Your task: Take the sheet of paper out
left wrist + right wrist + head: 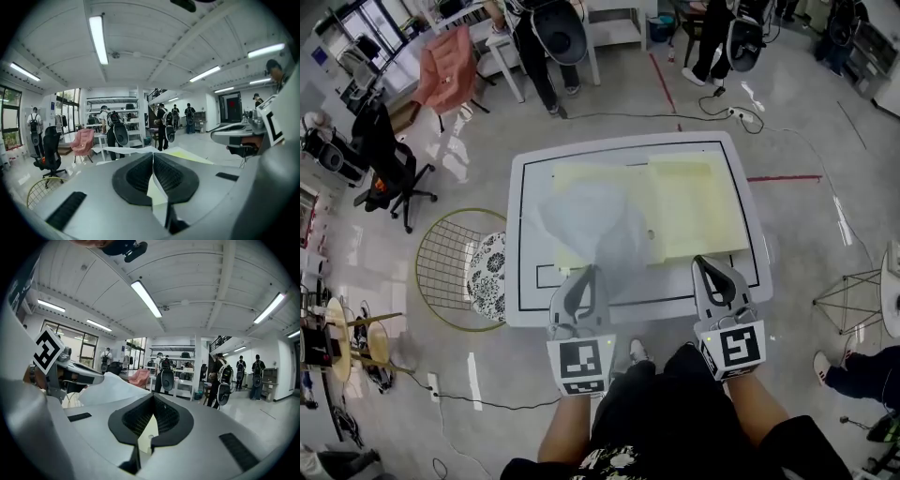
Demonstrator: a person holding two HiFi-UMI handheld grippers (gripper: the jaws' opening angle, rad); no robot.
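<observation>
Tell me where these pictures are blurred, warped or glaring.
Head view: the translucent sheet over the white table is motion-smeared, and the floor shows window glare. Left gripper view and right gripper view: fisheye bends the ceiling lights, corners go black.

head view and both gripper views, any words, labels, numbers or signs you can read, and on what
No readable text in any view.
Left cube, right cube: square black-and-white markers, no letters or numbers.
Table: only a black border line, no writing.
Folder, sheet: blank.
</observation>
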